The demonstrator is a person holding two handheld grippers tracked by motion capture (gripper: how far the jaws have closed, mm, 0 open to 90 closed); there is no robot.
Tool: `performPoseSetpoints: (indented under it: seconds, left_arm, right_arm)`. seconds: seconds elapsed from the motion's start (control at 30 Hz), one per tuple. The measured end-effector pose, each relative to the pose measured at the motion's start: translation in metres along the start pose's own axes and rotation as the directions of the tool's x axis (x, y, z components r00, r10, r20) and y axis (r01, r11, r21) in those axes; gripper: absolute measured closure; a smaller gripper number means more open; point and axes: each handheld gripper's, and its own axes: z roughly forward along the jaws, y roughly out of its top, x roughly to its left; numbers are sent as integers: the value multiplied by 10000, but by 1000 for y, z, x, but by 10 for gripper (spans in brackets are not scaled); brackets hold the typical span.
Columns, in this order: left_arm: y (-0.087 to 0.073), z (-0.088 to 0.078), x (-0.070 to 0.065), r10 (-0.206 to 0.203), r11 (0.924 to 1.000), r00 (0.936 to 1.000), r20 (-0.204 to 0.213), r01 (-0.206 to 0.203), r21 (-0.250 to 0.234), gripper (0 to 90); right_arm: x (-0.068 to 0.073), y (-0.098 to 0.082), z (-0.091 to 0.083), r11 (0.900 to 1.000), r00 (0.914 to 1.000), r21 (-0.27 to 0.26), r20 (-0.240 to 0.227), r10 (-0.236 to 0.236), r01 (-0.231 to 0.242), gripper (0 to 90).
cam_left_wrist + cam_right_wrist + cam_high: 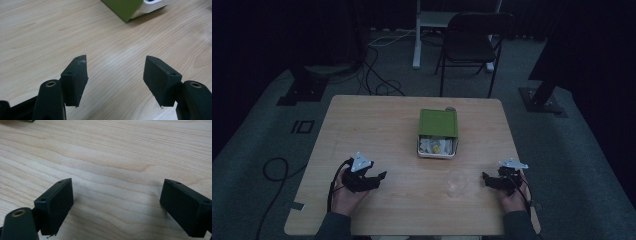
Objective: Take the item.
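clear round plastic cup (457,182) on pale wood-grain table (382,125)

Dark lab or studio: black curtains, stand bases (302,90), floor cables (377,75), folding chair (472,42).

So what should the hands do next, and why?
Probably move the right tool a little toward the clear cup and line it up. Both tools are open and hold nothing, and the cup stands on the table just beside the right one. The left tool is farther from it, and the green-lidded box sits farther back.
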Motion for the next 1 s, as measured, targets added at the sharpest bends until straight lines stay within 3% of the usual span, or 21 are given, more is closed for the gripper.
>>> performPoseSetpoints:
  seconds: [0.2,0.6,1.0]
  left_arm:
    - [10,6,-10,324,9995,9993,193,-324,-18,384]
    - [27,20,-25,436,9989,9974,581,-425,-193,432]
    - [48,39,-44,838,9963,9909,1052,-815,-268,436]
  right_arm:
    - [0,0,0,10000,10000,-1,0,-5,5,113]
    - [0,0,0,10000,10000,2,2,-4,4,113]
    - [0,0,0,10000,10000,3,1,5,-5,113]
